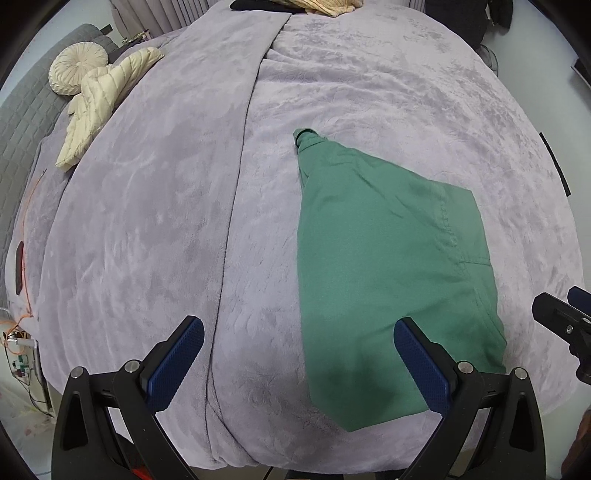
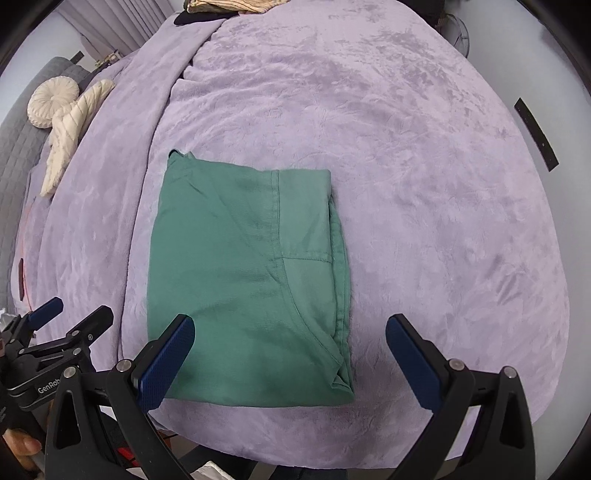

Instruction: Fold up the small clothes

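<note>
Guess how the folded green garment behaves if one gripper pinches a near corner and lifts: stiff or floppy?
Probably floppy: the green garment is thin woven cloth with soft creases, so it should drape. The stacked layers at its right edge look loose, so a one-corner lift likely undoes the fold. The plush purple blanket probably grips it, so pushing may bunch it.

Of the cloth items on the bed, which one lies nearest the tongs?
The green folded garment, flat on the purple blanket just ahead of both open tongs. The cream quilted piece and the tan cloth lie far off.
</note>
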A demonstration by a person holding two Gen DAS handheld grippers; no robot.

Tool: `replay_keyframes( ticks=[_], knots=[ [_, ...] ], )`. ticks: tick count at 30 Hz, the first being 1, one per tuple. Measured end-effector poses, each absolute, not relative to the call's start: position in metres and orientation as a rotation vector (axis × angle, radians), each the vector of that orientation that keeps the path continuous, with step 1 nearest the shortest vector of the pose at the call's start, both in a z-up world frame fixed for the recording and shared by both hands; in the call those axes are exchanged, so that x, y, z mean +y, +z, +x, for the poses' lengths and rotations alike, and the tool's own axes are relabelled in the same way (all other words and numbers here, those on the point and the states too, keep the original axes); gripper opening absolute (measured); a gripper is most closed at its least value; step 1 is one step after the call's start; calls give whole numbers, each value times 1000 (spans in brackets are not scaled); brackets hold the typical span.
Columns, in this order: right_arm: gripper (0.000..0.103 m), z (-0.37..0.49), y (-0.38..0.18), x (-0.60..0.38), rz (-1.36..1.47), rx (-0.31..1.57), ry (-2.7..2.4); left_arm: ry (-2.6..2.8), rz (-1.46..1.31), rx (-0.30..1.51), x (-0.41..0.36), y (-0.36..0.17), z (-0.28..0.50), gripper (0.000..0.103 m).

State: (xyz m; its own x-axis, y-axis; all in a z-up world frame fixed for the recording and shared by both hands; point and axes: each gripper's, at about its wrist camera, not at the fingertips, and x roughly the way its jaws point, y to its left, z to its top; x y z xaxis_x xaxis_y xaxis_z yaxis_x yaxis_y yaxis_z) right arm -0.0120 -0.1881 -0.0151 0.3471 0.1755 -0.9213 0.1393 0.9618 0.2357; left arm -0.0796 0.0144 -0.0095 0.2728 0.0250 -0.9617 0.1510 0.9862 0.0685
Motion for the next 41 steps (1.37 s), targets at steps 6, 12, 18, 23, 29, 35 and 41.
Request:
replay_keyframes(
  ticks=[6,12,18,23,29,35,41],
  knots=[
    [103,-7,-2,-185,284,1188,27,-94,146,1271,8,2,-78,103],
    [103,-7,-3,-183,289,1192,20,-94,141,1276,7,2,-77,103],
    [103,-6,-3,-183,283,1190,21,-94,141,1275,7,2,-77,103],
    [103,-5,-1,-181,277,1191,18,-97,139,1277,7,3,-77,103],
    [103,-4,0,-181,276,1194,17,-82,174,1259,2,2,-77,103],
    [103,-3,-1,-180,272,1204,25,-73,185,1251,8,-1,-78,103],
    [103,-2,-6,-178,274,1218,16,-102,166,1255,15,-1,-77,103]
  ],
)
